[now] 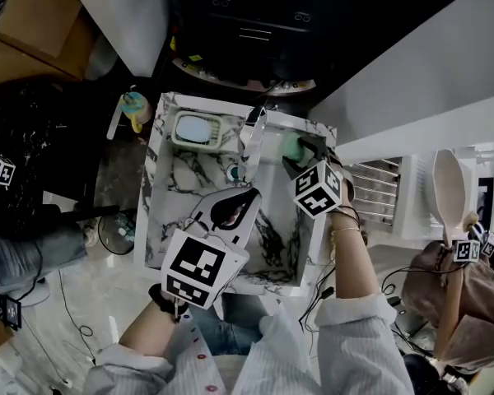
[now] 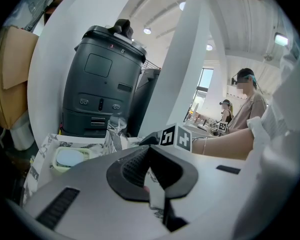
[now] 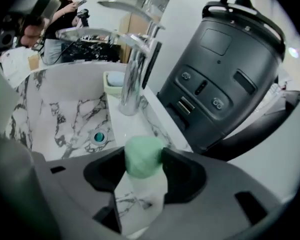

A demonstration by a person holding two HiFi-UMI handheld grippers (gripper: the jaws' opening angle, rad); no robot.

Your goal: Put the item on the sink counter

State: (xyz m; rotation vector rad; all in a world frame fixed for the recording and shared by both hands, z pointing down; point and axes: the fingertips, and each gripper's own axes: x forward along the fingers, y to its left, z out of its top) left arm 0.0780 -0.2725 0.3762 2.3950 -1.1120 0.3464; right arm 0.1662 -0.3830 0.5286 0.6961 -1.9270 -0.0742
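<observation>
**Right gripper.** The right gripper [image 1: 299, 156] points steeply down over the back right corner of the marble sink [image 1: 160, 220]. Its jaws are pinching a small item with a pale green cap [image 3: 143, 156]: the cap sits between the two black pads, with a pad against each side.

**Item position.** The item is at the sink counter [image 3: 124, 125], the flat ledge behind the basin. It is on the far side of the faucet [image 3: 135, 79] from the soap dish [image 1: 199, 130]. The jaws hide its base, so contact with the ledge cannot be confirmed.

**Left gripper.** The left gripper [image 1: 251, 194] is held over the basin, near its front, pointing toward the faucet. Its jaws are pressed together at the tips, with nothing between them.

**Surroundings.** The drain [image 3: 98, 136] lies in the basin floor, in front of the faucet. A dark grey machine [image 3: 225, 74] stands just behind the sink.
</observation>
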